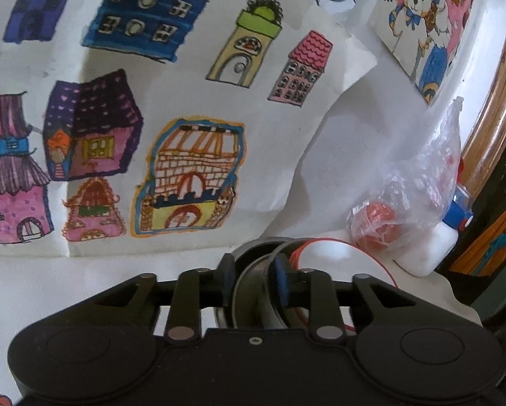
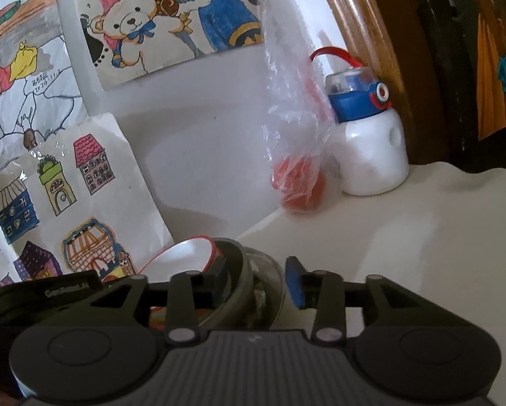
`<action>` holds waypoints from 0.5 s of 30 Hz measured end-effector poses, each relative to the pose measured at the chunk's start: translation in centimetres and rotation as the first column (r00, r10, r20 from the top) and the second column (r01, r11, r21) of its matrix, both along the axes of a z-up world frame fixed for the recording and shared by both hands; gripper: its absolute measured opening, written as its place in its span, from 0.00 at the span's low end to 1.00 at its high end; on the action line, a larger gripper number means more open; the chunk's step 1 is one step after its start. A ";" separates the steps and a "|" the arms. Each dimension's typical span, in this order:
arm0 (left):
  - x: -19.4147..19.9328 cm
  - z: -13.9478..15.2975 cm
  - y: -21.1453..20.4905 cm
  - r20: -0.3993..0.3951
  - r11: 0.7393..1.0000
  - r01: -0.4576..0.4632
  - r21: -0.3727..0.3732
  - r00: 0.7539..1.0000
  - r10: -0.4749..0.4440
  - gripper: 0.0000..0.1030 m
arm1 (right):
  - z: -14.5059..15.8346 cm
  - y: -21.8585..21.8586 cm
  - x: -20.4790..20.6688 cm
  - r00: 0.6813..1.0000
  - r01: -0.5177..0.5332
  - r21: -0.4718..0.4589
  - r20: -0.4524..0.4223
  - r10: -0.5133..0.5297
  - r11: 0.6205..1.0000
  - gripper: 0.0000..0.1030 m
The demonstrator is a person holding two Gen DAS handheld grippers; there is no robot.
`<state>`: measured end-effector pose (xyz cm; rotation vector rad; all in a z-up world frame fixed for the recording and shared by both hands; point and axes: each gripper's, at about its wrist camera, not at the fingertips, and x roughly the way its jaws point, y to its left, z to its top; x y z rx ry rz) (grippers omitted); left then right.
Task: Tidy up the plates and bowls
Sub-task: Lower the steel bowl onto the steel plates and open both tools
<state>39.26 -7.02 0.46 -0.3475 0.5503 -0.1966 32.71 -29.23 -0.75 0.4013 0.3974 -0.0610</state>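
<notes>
In the left wrist view my left gripper [image 1: 253, 280] has its blue pads on either side of the rim of a metal bowl [image 1: 253, 301] and looks shut on it. A white bowl with a red rim [image 1: 324, 253] sits just behind it. In the right wrist view my right gripper [image 2: 258, 282] is open wide, its jaws straddling a metal bowl [image 2: 242, 287] and a clear glass bowl [image 2: 271, 277] without touching. The red-rimmed white bowl [image 2: 188, 253] lies to its left, beside the left gripper's black body [image 2: 43, 292].
A white wall with children's drawings [image 1: 124, 118] stands close behind the bowls. A clear plastic bag with red balls [image 2: 300, 182] and a white bottle with a blue cap [image 2: 371, 149] stand at the back right on the white tabletop [image 2: 405, 237]. A wooden frame [image 2: 361, 23] borders the right.
</notes>
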 end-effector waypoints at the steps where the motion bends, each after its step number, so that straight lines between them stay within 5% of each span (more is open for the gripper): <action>1: -0.1 0.0 0.1 0.004 1.000 -0.003 0.000 1.000 0.003 0.32 | 0.0 -0.1 -0.1 1.000 0.005 -0.003 0.006 -0.005 1.000 0.50; 15: -2.0 0.6 1.1 0.101 0.998 -0.052 0.026 0.994 0.049 0.69 | 0.2 -0.2 -1.5 0.997 0.037 -0.020 0.063 -0.036 0.999 0.82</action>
